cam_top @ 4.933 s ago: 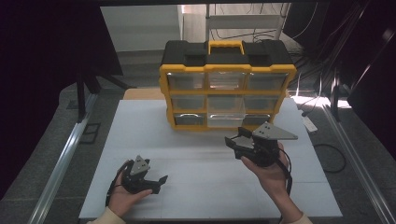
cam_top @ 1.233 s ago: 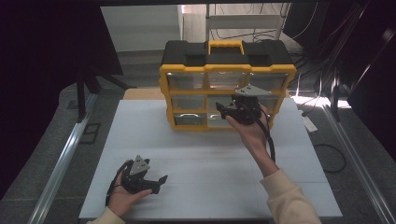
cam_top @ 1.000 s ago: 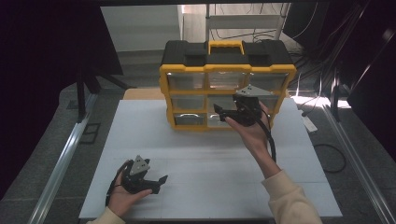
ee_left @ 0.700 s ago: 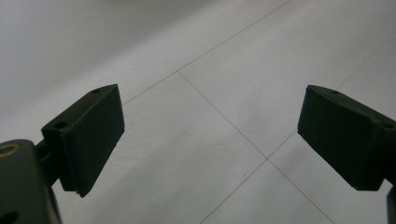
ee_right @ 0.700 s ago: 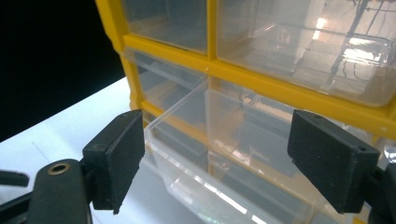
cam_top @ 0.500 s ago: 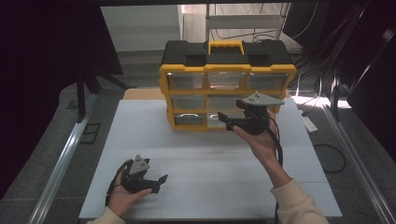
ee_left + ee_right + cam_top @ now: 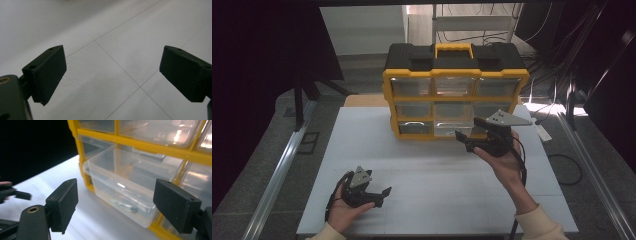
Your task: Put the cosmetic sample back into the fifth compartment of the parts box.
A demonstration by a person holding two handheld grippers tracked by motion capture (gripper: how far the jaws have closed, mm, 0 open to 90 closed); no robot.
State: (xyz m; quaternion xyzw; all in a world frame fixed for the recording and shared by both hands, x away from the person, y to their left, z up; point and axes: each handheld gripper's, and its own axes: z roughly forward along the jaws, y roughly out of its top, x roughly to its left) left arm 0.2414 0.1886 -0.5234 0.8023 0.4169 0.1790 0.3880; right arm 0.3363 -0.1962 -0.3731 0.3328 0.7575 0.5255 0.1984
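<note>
A yellow and black organizer [image 7: 456, 97] with clear drawers stands at the back of the white table [image 7: 362, 150]. One clear drawer [image 7: 120, 187] in its bottom row [image 7: 451, 130] is pulled partway out, with small dark parts lying in it. My right gripper [image 7: 466, 128] hovers just in front of the organizer, pointing left. Its jaws are open [image 7: 115, 202] and the drawer sits beyond them, untouched. My left gripper [image 7: 383, 196] rests low at the near left of the table. It is open [image 7: 112, 72] over bare tabletop with nothing between its pads.
A metal rail [image 7: 282, 170] runs along the table's left side and another [image 7: 592, 175] along the right. Cables and a white power strip [image 7: 542, 132] lie right of the organizer. Dark screens flank the table.
My right gripper has drawn back from the organizer's front, toward the near right and slightly lower. The left gripper has stayed where it was.
</note>
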